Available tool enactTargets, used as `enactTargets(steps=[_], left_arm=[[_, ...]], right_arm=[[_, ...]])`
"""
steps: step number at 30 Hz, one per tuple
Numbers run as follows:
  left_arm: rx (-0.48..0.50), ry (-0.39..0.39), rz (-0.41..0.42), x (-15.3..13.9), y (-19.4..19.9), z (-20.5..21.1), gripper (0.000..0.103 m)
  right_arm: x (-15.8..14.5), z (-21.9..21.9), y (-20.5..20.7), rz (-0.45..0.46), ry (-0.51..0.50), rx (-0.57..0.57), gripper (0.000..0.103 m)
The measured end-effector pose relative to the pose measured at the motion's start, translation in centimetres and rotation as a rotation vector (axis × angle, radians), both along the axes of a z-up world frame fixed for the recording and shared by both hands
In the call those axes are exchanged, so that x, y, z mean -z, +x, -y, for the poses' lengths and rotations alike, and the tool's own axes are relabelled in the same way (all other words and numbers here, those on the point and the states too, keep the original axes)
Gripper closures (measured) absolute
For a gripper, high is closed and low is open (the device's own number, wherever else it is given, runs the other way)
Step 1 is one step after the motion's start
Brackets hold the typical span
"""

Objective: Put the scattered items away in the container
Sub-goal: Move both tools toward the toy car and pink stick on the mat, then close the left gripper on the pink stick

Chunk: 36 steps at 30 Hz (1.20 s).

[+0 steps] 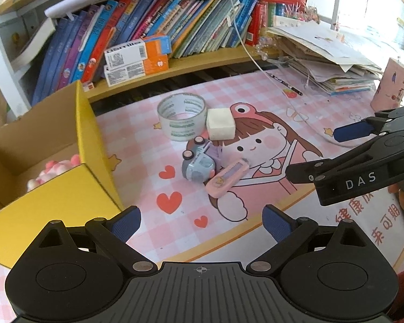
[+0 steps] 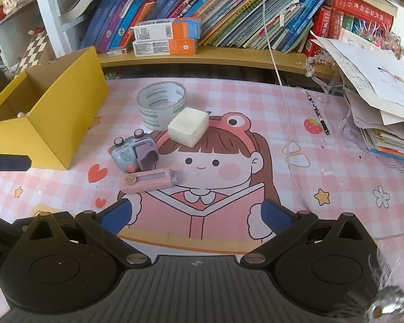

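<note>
The yellow box (image 2: 67, 113) is standing open at the mat's (image 2: 256, 102) left edge, holding something pink and fluffy (image 1: 59, 169), possibly a plush. Toward the mat's middle, a tape roll (image 2: 161, 102), a white block (image 2: 188, 127), a toy car (image 2: 133, 153) and a pink cutter (image 2: 148, 181) are lying bunched together, touching. Both the left gripper (image 1: 202, 224) and the right gripper (image 2: 199, 215) are hovering near the front edge, jaws spread wide and empty.
</note>
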<state>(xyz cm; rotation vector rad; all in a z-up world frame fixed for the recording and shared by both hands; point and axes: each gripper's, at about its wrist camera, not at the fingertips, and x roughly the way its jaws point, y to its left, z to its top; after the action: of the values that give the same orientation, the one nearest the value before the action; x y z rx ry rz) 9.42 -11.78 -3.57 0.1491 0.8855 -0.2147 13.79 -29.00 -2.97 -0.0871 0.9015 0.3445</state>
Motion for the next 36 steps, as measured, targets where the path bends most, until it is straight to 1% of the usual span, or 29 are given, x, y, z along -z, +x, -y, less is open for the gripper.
enactTargets(steps=[5,9,10,12,14,18,20,25,28,33,36], left_arm=[[0.018,-0.004,-0.015,0.9,0.9,0.3,0.007],[0.032,-0.007,-0.029,1.7,1.7,0.5,0.013],[0.035,-0.008,-0.034,2.0,1.9,0.5,0.017],[0.042,-0.011,-0.046,2.4,2.4,0.6,0.019],[0.050,-0.015,-0.055,2.8,2.8,0.7,0.024],[0.069,-0.020,-0.066,3.5,3.5,1.0,0.028],[0.078,-0.022,-0.072,3.8,3.8,1.1,0.035],[0.097,-0.035,-0.090,4.7,4.5,1.4,0.044],[0.101,-0.039,-0.098,5.1,5.1,1.6,0.047],[0.110,-0.045,-0.089,5.5,6.1,1.9,0.047],[0.111,-0.055,-0.093,5.8,6.7,2.0,0.054]], right_arm=[[0.6,0.1,0.8,-0.012,0.004,0.014,0.001],[1.1,0.3,1.4,-0.025,0.007,0.026,0.002],[1.2,0.3,1.5,-0.028,0.007,0.029,0.002],[1.4,0.3,1.8,-0.034,0.008,0.033,0.002],[1.6,0.3,2.0,-0.040,0.008,0.036,0.002],[2.0,0.2,2.5,-0.051,0.005,0.039,0.002],[2.2,0.1,2.7,-0.055,0.003,0.041,0.002],[2.5,-0.3,3.2,-0.064,0.004,0.034,0.002],[2.5,-0.5,3.5,-0.065,-0.001,0.029,0.002],[2.5,-0.7,4.0,-0.065,-0.004,0.024,0.002],[2.5,-0.6,4.2,-0.068,0.000,0.028,0.002]])
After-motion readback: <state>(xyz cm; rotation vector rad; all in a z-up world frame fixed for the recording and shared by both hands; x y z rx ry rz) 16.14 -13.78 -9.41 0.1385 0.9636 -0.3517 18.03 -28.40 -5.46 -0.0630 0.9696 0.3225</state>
